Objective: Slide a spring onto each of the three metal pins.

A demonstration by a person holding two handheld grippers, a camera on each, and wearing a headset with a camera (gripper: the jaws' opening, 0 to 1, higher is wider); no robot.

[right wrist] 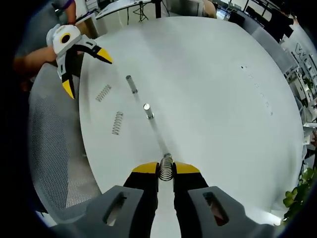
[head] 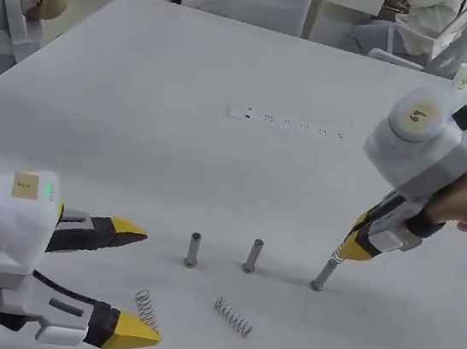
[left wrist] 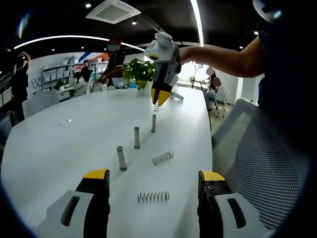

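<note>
Three metal pins stand in a row on the white table: left pin [head: 193, 251], middle pin [head: 253, 256], right pin [head: 322, 276]. My right gripper [head: 353, 249] is shut on a spring [right wrist: 166, 168] and holds it right over the top of the right pin. Two loose springs lie in front of the pins, one [head: 145, 309] by my left gripper's lower tip and one [head: 234, 317] further right. My left gripper [head: 133, 283] stands open at the near left; the closer spring [left wrist: 153, 197] lies on the table between its jaws, untouched.
A strip of small markings [head: 285, 123] lies at mid-table. A mesh chair [left wrist: 257, 158] stands by the table's edge. People stand and sit beyond the far edge. A green plant [left wrist: 138, 72] is at the table's far end.
</note>
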